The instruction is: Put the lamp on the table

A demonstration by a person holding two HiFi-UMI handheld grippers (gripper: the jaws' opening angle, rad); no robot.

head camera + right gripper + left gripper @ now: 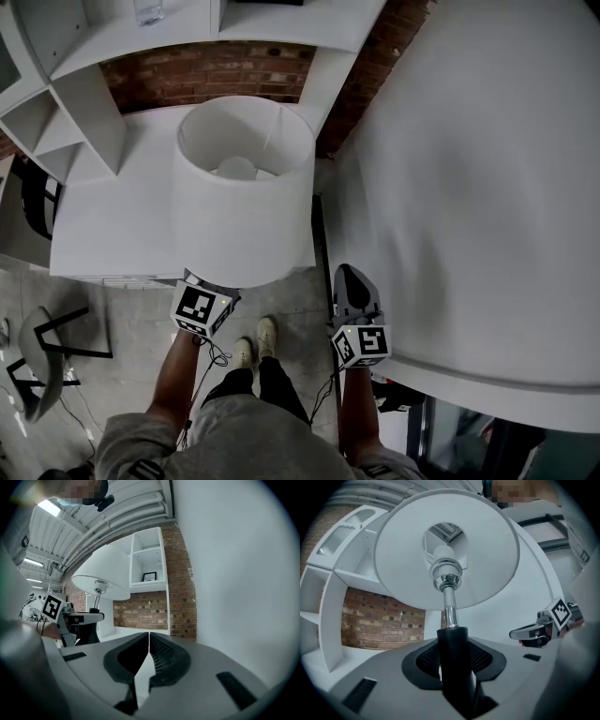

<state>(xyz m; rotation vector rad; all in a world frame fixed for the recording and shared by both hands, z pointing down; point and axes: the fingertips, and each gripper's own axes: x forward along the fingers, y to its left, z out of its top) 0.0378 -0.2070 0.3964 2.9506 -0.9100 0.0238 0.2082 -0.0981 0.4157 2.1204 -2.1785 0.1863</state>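
left gripper (451,651) clamps the lamp (246,202) by its black stem | shade over the table (103,234), near right corner | right gripper (148,639) pinched together, empty

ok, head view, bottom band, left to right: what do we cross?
Grey chair with black frame → left gripper, shut on the white drum-shade lamp → person's pale shoes → right gripper, shut, empty → large white curved surface.
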